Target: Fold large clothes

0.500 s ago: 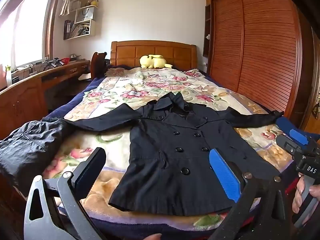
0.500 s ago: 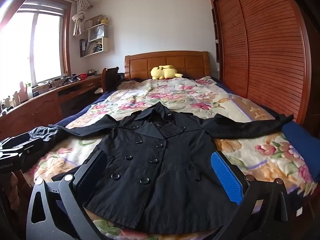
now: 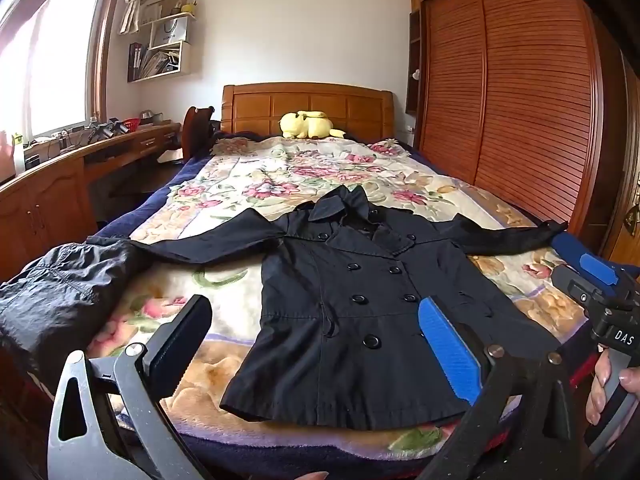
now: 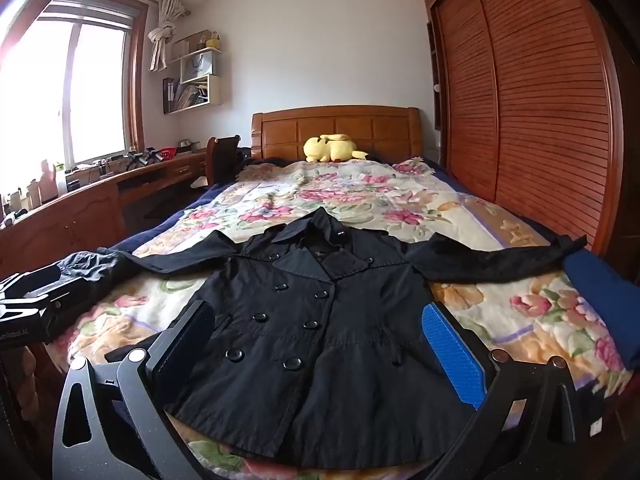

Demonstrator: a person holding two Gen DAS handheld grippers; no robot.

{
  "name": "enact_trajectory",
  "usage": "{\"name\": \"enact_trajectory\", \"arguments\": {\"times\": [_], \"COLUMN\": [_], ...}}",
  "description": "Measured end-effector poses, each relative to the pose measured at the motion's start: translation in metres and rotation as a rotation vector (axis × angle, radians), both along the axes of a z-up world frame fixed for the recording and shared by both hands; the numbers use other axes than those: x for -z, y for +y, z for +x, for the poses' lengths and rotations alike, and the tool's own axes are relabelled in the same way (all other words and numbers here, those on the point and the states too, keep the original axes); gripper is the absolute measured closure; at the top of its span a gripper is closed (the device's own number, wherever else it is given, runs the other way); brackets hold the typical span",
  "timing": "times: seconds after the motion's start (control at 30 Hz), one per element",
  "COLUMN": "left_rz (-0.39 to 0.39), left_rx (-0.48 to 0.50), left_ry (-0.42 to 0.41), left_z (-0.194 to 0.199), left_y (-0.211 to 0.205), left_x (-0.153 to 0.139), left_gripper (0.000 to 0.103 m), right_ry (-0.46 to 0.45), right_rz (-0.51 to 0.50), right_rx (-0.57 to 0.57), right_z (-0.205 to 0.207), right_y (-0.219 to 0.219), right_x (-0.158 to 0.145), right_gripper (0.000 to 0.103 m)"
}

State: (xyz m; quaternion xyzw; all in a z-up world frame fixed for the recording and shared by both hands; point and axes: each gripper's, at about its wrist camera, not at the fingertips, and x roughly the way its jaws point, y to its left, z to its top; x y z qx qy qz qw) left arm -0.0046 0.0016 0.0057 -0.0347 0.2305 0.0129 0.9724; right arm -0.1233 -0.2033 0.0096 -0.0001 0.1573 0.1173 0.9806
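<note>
A black double-breasted coat (image 3: 360, 312) lies flat, front up, on the floral bedspread (image 3: 256, 184), sleeves spread out to both sides. It also shows in the right wrist view (image 4: 320, 340). My left gripper (image 3: 316, 348) is open and empty, held above the coat's hem at the foot of the bed. My right gripper (image 4: 316, 344) is open and empty, also above the hem. The right gripper shows in the left wrist view (image 3: 592, 276) at the right edge, near the coat's right sleeve end. The left gripper's body shows at the left edge of the right wrist view (image 4: 28, 300).
Another dark garment (image 3: 56, 292) lies bunched at the bed's left edge. A yellow plush toy (image 3: 308, 124) sits by the wooden headboard (image 3: 308, 104). A slatted wooden wardrobe (image 3: 512, 92) runs along the right. A wooden desk (image 3: 60, 176) stands at the left under the window.
Both views have shifted slightly; the coat lies as before and both grippers stay open.
</note>
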Motion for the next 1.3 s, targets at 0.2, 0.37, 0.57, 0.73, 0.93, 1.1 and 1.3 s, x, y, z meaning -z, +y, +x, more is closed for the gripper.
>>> {"name": "enact_trajectory", "arguments": {"times": [0.2,0.37,0.57,0.73,0.93,1.1,1.3], "left_rz": [0.008,0.014,0.013,0.017,0.019,0.017,0.019], "left_rx": [0.004,0.005,0.005,0.005,0.005,0.006,0.004], "left_ry": [-0.005,-0.012,-0.018,-0.025,-0.027,-0.027,-0.028], "left_z": [-0.003,-0.005,-0.007,-0.009,-0.01,-0.01,-0.01], "left_y": [-0.004,-0.006,-0.007,-0.008,-0.009,-0.008,-0.009], "left_x": [-0.003,-0.003,-0.004,-0.007,-0.008,-0.008,-0.008], "left_gripper": [0.0,0.0,0.0,0.0,0.0,0.0,0.0], "right_ry": [0.004,0.001,-0.005,-0.009,-0.01,-0.011,-0.011], "right_rz": [0.001,0.003,0.004,0.003,0.004,0.003,0.002], "right_rx": [-0.003,-0.008,-0.011,-0.013,-0.014,-0.014,-0.015], "right_z": [0.002,0.002,0.0,-0.001,-0.002,-0.002,-0.002], "right_y": [-0.003,-0.003,-0.003,-0.004,-0.004,-0.004,-0.003], "right_x": [-0.001,-0.002,-0.002,-0.002,-0.002,-0.002,-0.002], "right_gripper": [0.0,0.0,0.0,0.0,0.0,0.0,0.0]}}
